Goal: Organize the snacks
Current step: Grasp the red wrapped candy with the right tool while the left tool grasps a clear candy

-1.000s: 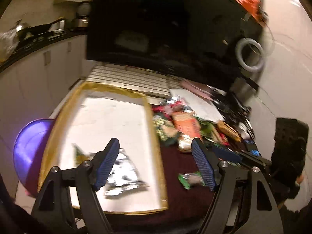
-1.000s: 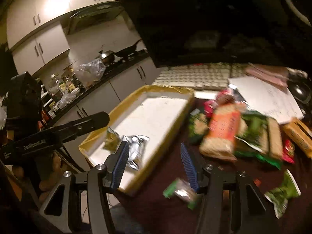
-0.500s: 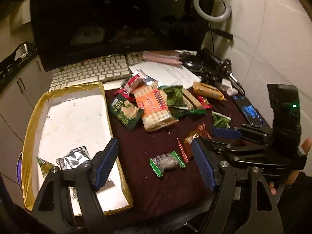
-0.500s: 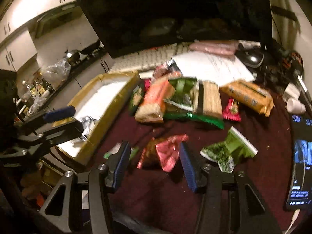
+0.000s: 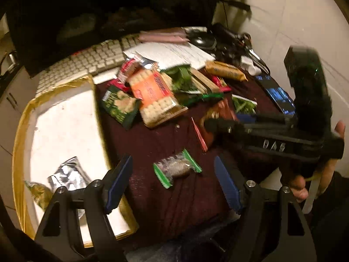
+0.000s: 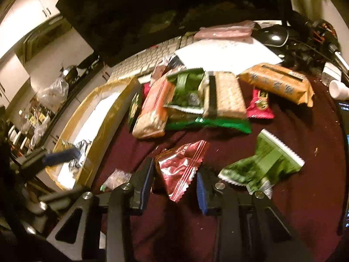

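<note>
Dark maroon cloth (image 6: 283, 196) covers the bench, with a black monitor (image 5: 87, 17) across the top of both views and a pale keyboard (image 5: 91, 61) below it.

- Tray (image 5: 20, 118): gold-rimmed, white floor, left of frame in both views. Holds a crumpled silver wrapper (image 5: 65, 174) and a greenish-gold packet (image 5: 39, 191) at its near end.
- Snack heap, centre of frame: orange cracker pack (image 5: 154, 96), dark green packet (image 5: 118, 107) touching its left side, green bag (image 6: 185, 89) and tan biscuit pack (image 6: 226, 93) to its right, small red packet (image 6: 259, 104), orange-brown pack (image 6: 279, 83) at the upper right.
- Loose pieces nearer the cameras: red foil packet (image 6: 181, 166), green torn bag (image 6: 261, 163) to its right, small clear candy with green ends (image 5: 176, 168).
- Left gripper (image 5: 172, 185): fingers spread wide, the small candy lying on the cloth in the gap, neither pad touching it.
- Right gripper (image 6: 174, 183): fingers have just been closing, with the red foil packet between them; the left pad lies against the packet's edge, the right pad just beside it, so a firm pinch cannot be told. A hand (image 5: 316, 174) holds this gripper at the right of the left view.
- Phone (image 5: 277, 96), lit screen, right edge of the cloth.
</note>
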